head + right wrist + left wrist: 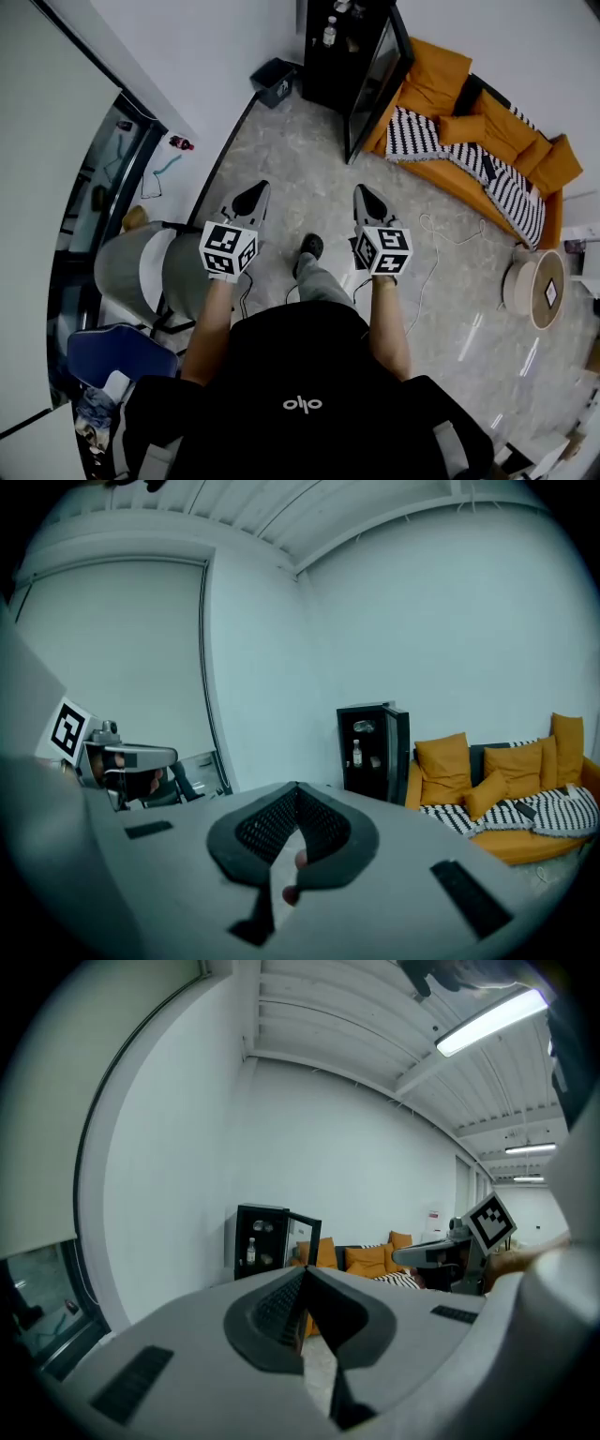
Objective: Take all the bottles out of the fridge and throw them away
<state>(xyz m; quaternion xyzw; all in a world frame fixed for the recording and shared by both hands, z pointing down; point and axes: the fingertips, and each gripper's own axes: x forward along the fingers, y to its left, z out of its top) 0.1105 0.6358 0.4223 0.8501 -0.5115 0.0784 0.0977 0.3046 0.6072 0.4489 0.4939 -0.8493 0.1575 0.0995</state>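
Empty grippers facing the open fridge

The orange sofa [441,86] lines the floor's far edge. Just beside it stands the black fridge [323,80], door open. The left gripper [251,199] and right gripper [367,202] are closed on nothing. A bottle [357,754] stands upright on a fridge shelf.

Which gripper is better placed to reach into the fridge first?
Left gripper, marginally: both are shut, empty and far off, but the fridge has its open door on the right gripper side.

A lounge-like office room: orange sofa [487,141] with striped throw, small black fridge [352,56], grey swivel chairs [141,272].
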